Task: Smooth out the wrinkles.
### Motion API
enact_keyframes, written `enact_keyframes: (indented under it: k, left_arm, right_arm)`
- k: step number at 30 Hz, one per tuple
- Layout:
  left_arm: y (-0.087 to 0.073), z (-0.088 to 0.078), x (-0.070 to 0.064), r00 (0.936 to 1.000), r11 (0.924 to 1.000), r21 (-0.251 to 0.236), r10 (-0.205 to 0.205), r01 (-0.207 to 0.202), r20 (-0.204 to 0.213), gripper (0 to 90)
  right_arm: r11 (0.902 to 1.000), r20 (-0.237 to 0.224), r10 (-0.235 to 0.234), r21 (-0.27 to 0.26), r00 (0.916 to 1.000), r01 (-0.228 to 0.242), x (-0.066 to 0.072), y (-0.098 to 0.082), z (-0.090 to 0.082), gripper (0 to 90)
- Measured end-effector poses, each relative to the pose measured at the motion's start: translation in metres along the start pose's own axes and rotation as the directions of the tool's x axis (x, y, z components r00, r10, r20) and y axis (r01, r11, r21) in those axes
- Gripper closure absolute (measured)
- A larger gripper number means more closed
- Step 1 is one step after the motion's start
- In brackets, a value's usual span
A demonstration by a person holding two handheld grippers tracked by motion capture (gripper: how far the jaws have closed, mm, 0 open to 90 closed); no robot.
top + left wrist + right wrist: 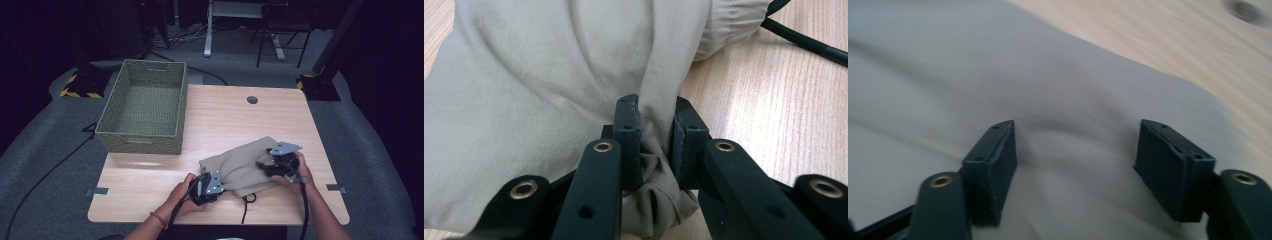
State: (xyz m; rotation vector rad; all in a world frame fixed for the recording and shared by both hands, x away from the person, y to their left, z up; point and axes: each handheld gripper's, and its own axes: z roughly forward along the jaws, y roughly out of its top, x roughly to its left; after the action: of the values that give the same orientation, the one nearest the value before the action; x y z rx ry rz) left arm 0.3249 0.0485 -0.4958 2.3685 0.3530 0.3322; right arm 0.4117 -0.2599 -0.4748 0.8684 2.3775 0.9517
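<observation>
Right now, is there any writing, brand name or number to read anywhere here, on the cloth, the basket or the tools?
None: no readable word, number or brand anywhere.
Beige cloth: plain, no tag or print showing.
Woven basket: no label visible.
Left claw, right claw: bare black, no markings.
Yellow-and-black striped floor plate: a warning pattern only, no text.

The right gripper point(1075, 170) view is blurred, so the cloth point(998, 90) shows no weave there and the hole point(1245, 10) in the table point(1158, 45) beyond the cloth is a smear, while in the left gripper point(656, 135) view the cloth runs off the top and left edges.
</observation>
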Motion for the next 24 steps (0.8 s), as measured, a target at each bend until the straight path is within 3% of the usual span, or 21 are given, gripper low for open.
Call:
enact_keyframes:
  k: [1,2,3,4,5,6,7,8,10,12,15,17,18,20,23,24]
  left_arm:
    - [0.000,0.000,0.000,1.0000,1.0000,0.000,0.000,0.000,0.000,76.9]
    - [0.000,0.000,0.000,1.0000,1.0000,0.001,0.001,-0.001,0.001,77.0]
    - [0.000,0.001,0.000,1.0000,1.0000,-0.002,0.001,-0.001,0.000,77.0]
    - [0.001,0.001,0.000,1.0000,1.0000,-0.001,0.004,-0.004,0.001,77.0]
    - [0.001,0.001,0.000,1.0000,1.0000,0.000,0.003,-0.003,0.001,76.9]
    - [0.001,0.001,0.000,1.0000,1.0000,-0.001,0.003,-0.003,0.002,76.9]
    - [0.001,0.001,0.000,1.0000,1.0000,0.000,-0.002,0.002,0.002,76.8]
    - [0.000,0.001,0.001,1.0000,1.0000,-0.001,-0.005,0.005,0.003,76.7]
    - [0.000,0.001,0.001,1.0000,1.0000,-0.003,-0.004,0.004,0.005,76.4]
    - [0.000,0.001,0.001,0.9999,0.9999,-0.004,-0.011,0.011,0.009,76.1]
    - [0.000,0.001,0.002,0.9999,0.9999,-0.008,-0.012,0.012,0.012,75.7]
    - [0.000,0.001,0.002,0.9998,0.9999,-0.008,-0.012,0.012,0.014,75.3]
    - [0.000,0.002,0.002,0.9998,0.9999,-0.011,-0.012,0.013,0.016,75.3]
    - [-0.001,0.002,0.002,0.9998,0.9998,-0.014,-0.014,0.014,0.017,75.3]
    - [-0.001,0.002,0.003,0.9997,0.9999,-0.012,-0.010,0.010,0.020,75.4]
    - [-0.001,0.002,0.003,0.9998,0.9999,-0.012,-0.008,0.008,0.019,75.4]
  right_arm:
    - [0.9977,0.010,0.068,0.000,0.9976,-0.068,-0.014,-0.007,-0.003,30.2]
    - [0.9887,-0.003,0.150,-0.007,0.9887,-0.150,-0.030,-0.015,-0.007,30.1]
    - [0.9830,0.018,0.184,-0.005,0.9828,-0.184,-0.038,-0.019,-0.010,29.9]
    - [0.9791,0.082,0.203,-0.003,0.9758,-0.203,-0.048,-0.024,-0.015,30.0]
    - [0.9775,0.118,0.210,-0.003,0.9706,-0.211,-0.051,-0.026,-0.018,37.2]
    - [0.9765,0.185,0.212,-0.005,0.9594,-0.215,-0.055,-0.029,-0.022,41.0]
    - [0.9743,0.242,0.220,-0.008,0.9448,-0.225,-0.059,-0.031,-0.026,38.0]
    - [0.9708,0.231,0.238,-0.029,0.9433,-0.238,-0.060,-0.031,-0.029,38.6]
    - [0.9628,0.174,0.265,-0.101,0.9483,-0.251,-0.059,-0.028,-0.037,38.3]
    - [0.9698,0.150,0.206,-0.163,0.9670,-0.181,-0.045,-0.016,-0.046,37.6]
    - [0.9688,0.026,0.136,-0.213,0.9904,-0.127,-0.024,0.000,-0.050,35.3]
    - [0.9801,-0.015,0.056,-0.190,0.9983,-0.058,-0.004,0.009,-0.044,34.5]
    - [0.9837,-0.051,0.028,-0.176,0.9983,-0.036,0.004,0.012,-0.038,34.2]
    - [0.9902,-0.077,-0.038,-0.137,0.9963,0.027,0.021,0.015,-0.026,34.1]
    - [0.9948,-0.069,-0.090,-0.053,0.9936,0.087,0.028,0.009,-0.008,34.1]
    - [0.9977,-0.054,-0.066,-0.018,0.9964,0.065,0.022,0.004,-0.003,33.8]
